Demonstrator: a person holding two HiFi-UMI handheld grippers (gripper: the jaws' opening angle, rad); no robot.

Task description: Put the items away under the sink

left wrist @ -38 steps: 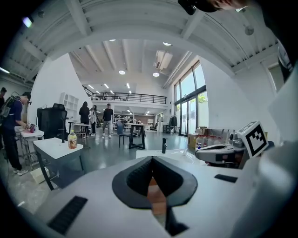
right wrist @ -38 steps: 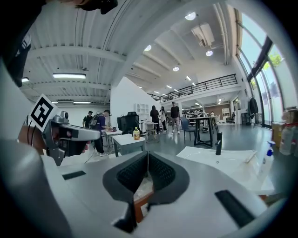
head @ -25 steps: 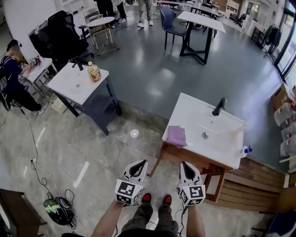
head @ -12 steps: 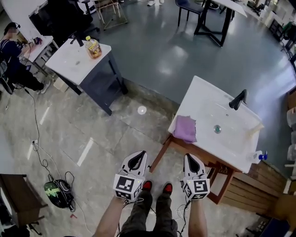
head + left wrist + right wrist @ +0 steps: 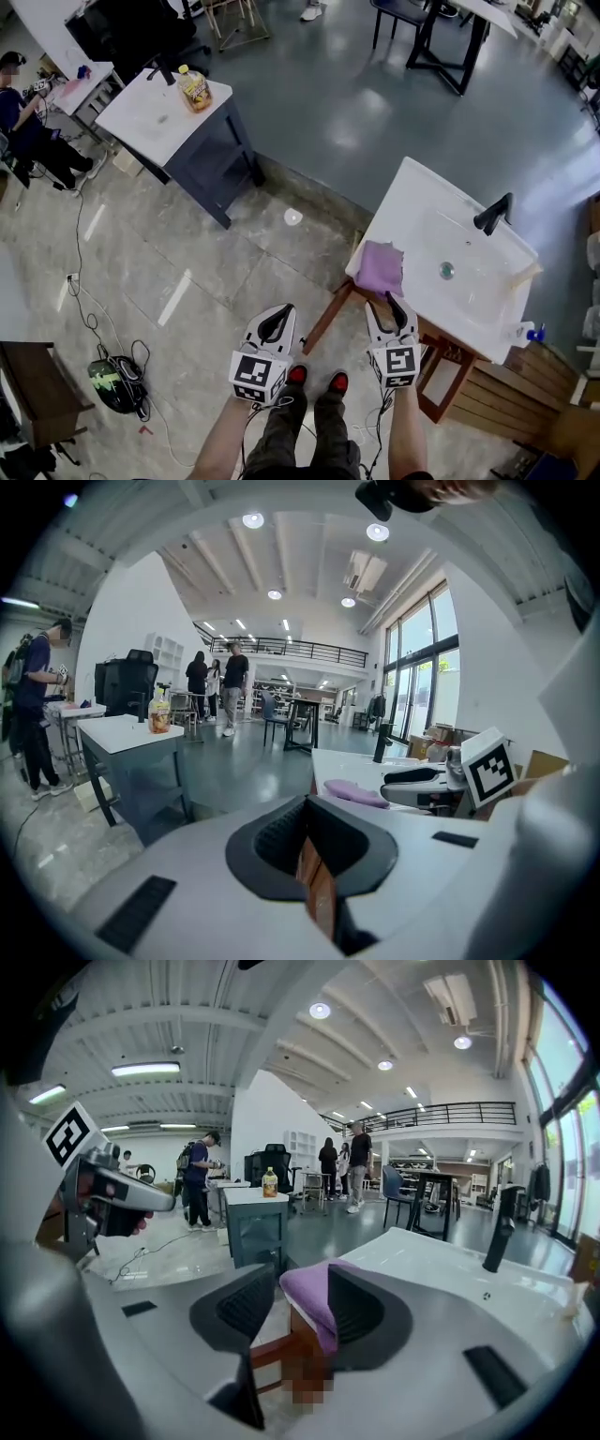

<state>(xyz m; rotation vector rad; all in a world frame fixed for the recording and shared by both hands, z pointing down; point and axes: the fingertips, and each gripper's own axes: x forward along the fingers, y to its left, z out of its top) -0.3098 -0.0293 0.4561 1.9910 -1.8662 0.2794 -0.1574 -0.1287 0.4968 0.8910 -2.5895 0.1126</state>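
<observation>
Purple cloth (image 5: 381, 267) lying crumpled on the near left corner of the white sink bench (image 5: 417, 211), which rests on a wooden frame and carries a black tap (image 5: 493, 214) toward its far side. Right tongs (image 5: 389, 307) released: the jaws have just been opening and stand apart, with the near edge of the cloth showing in the gap between them and neither pad pressing on it. Left tongs (image 5: 278, 317) clenched on nothing, held over the floor above the person's red-toed shoes (image 5: 297, 375), apart from the cloth.
</observation>
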